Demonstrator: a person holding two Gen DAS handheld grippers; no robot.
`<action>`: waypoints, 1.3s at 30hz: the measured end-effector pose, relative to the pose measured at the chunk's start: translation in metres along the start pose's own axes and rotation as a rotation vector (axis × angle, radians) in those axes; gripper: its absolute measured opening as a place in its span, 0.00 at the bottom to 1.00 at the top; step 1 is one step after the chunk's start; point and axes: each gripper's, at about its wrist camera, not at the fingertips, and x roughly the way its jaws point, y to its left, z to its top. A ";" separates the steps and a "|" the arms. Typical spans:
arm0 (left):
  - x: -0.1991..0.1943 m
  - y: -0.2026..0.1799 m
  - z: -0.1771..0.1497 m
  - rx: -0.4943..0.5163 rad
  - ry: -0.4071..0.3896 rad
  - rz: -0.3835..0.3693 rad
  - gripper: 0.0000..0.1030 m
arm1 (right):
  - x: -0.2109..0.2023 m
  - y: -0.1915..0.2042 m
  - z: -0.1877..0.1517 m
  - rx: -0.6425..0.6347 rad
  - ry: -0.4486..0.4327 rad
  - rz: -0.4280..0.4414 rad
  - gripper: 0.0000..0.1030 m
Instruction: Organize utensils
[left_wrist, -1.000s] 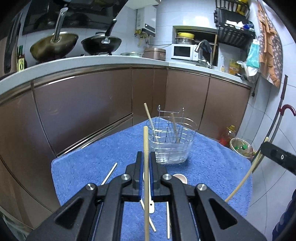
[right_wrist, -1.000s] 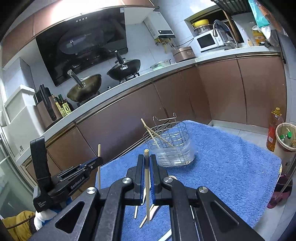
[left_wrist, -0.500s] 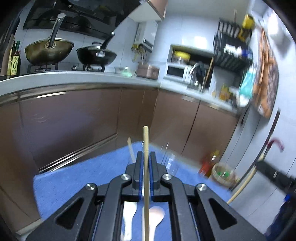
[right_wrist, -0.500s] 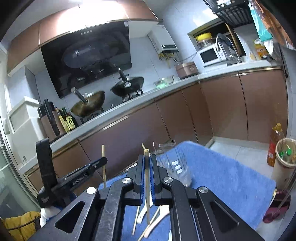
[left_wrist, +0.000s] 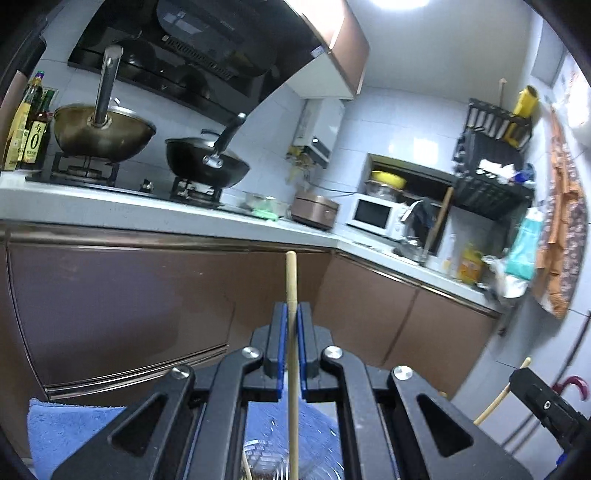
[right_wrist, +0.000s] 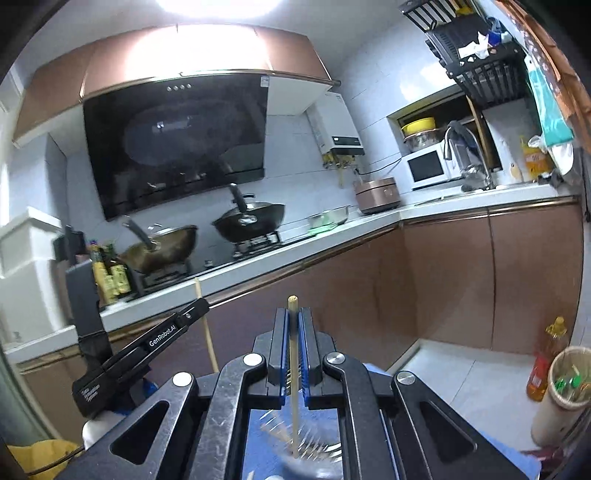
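My left gripper (left_wrist: 290, 311) is shut on a wooden chopstick (left_wrist: 291, 280) that stands upright between the blue pads, its lower end over the wire utensil basket (left_wrist: 266, 463) seen blurred below. My right gripper (right_wrist: 292, 318) is shut on a second wooden chopstick (right_wrist: 293, 354), also upright, its lower end above the blurred basket (right_wrist: 310, 448). The left gripper (right_wrist: 201, 304) with its chopstick (right_wrist: 205, 328) shows at the left of the right wrist view. The right gripper's body (left_wrist: 543, 402) with its chopstick (left_wrist: 498, 395) shows at the lower right of the left wrist view.
The blue towel (left_wrist: 62, 432) covers the table below. Brown cabinets (left_wrist: 122, 306) and the counter with two woks (left_wrist: 207, 166) lie ahead. An oil bottle (right_wrist: 546, 362) and a bin (right_wrist: 565, 391) stand on the floor at right.
Both grippers have risen and tilted up with their chopsticks. The basket and towel have dropped to the bottom of both views; the loose spoons are out of sight.
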 end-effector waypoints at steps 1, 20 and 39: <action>0.010 0.000 -0.004 -0.001 0.005 0.011 0.05 | 0.009 -0.001 -0.003 -0.010 -0.001 -0.015 0.06; 0.058 0.039 -0.085 -0.019 0.135 0.012 0.11 | 0.074 -0.016 -0.096 -0.039 0.178 -0.125 0.28; -0.077 0.081 -0.083 0.098 0.326 0.038 0.36 | -0.044 -0.009 -0.088 0.052 0.180 -0.150 0.38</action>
